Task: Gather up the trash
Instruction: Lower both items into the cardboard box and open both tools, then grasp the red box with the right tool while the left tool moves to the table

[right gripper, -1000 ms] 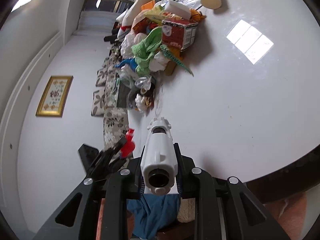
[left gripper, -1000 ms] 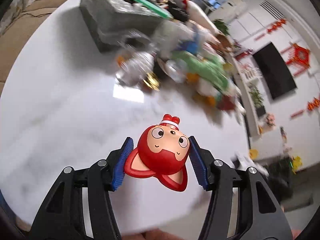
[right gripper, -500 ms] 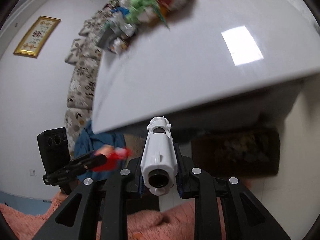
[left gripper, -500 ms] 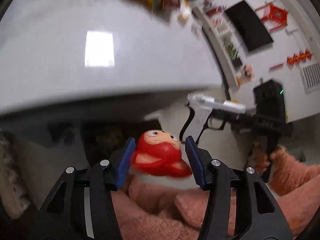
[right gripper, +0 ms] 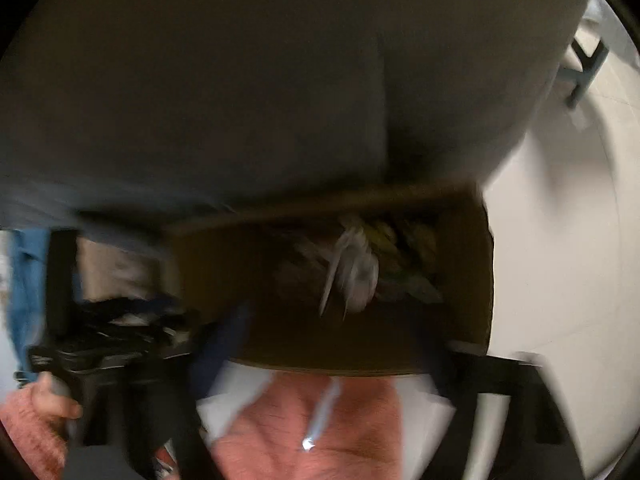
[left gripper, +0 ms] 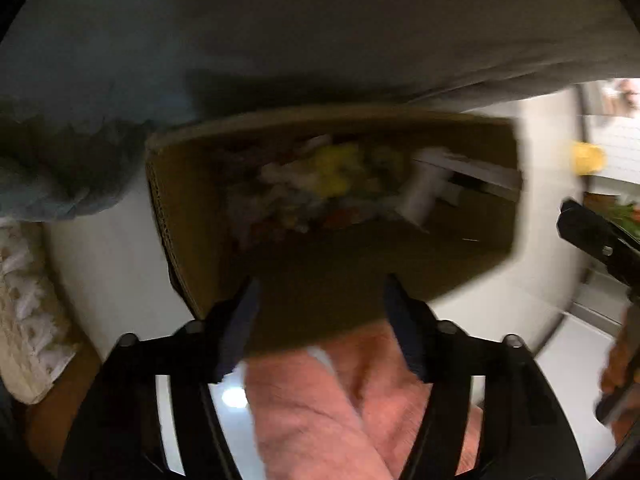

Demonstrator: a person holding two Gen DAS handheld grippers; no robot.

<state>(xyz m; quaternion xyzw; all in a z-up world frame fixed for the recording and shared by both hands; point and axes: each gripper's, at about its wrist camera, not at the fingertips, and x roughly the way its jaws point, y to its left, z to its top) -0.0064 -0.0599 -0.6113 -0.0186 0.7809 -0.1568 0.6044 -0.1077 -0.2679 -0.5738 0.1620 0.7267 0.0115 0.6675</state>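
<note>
hovering: left gripper and right gripper, both tilted steeply down over the open brown cardboard box under the grey table edge
left gripper state: black fingers with blue pads spread and opening, nothing between them
right gripper state: badly blurred, jaws apart and opening, nothing pinched; pads only dimly seen
task things: mixed trash heaped in the far part of the box, yellow and whitish scraps, mostly smeared
white toy pistol: white angular shape lying inside the box at its right side in the left wrist view; a pale blurred streak in the right wrist view, cannot tell what it is
below: fuzzy pink fabric just under both grippers, pale floor around the box
neighbour: right gripper's black body at the right rim of the left wrist view
</note>
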